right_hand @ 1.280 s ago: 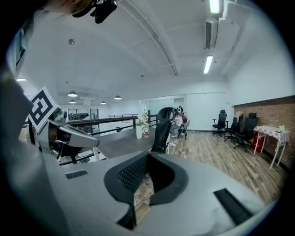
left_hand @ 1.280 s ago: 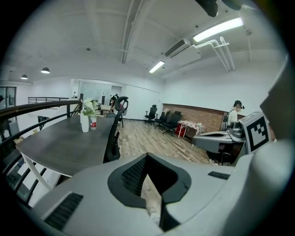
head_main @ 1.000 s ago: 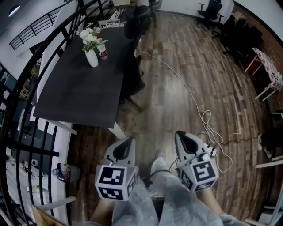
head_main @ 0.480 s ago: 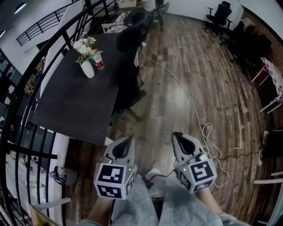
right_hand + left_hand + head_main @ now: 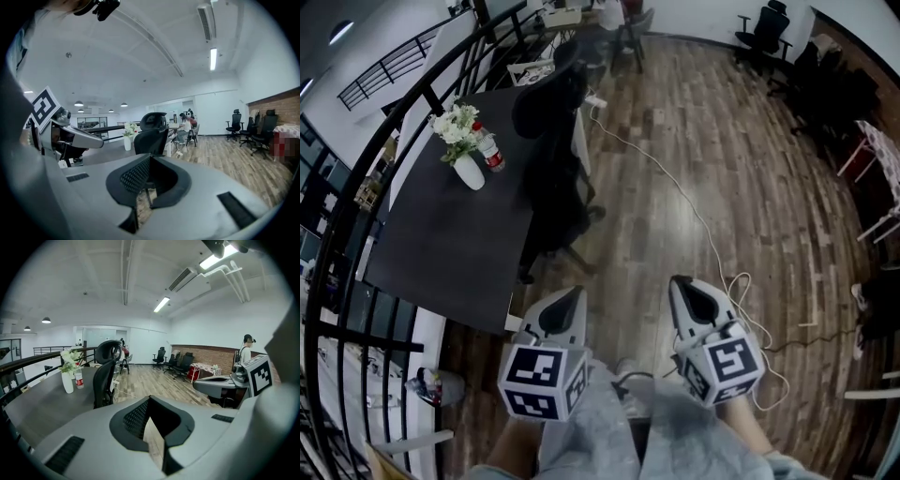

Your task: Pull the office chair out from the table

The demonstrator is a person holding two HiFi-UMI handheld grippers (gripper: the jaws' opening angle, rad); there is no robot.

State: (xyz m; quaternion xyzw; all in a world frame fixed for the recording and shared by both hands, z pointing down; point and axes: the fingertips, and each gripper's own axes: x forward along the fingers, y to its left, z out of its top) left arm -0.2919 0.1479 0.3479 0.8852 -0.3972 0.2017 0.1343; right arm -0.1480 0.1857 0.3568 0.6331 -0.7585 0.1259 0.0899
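Both grippers are carried low and close to the body, the left gripper [image 5: 572, 298] and the right gripper [image 5: 682, 286] side by side. Each has its jaws closed together on nothing, and only a sliver of floor is seen past the closed tips in either gripper view. Nothing is touched by either one.

Ahead and to the left, well apart from the grippers, the office chair [image 5: 551, 173] is seen. It is black, with a headrest, and is tucked against the long edge of the dark table [image 5: 441, 234]. Its seat seems to be under the top, though the base is largely lost in shadow. The pull is judged not yet begun, since the chair has first to be reached and gripped.

3 things could go wrong from here:
- A white cable [image 5: 675, 183] is laid across the wooden floor and passes near the chair, so a castor could be snagged on it as the chair is rolled back.
- If the backrest is taken on 1 side only, the chair may be swivelled rather than drawn out.
- If the chair is knocked against the table, whatever stands on the top could be shaken or upset.

2 containers are set on the table near its far end. A white vase [image 5: 470, 172] is filled with a bunch of white flowers [image 5: 455, 127]. Just beside it stands a bottle [image 5: 491, 156] with a red label, whose contents cannot be made out.
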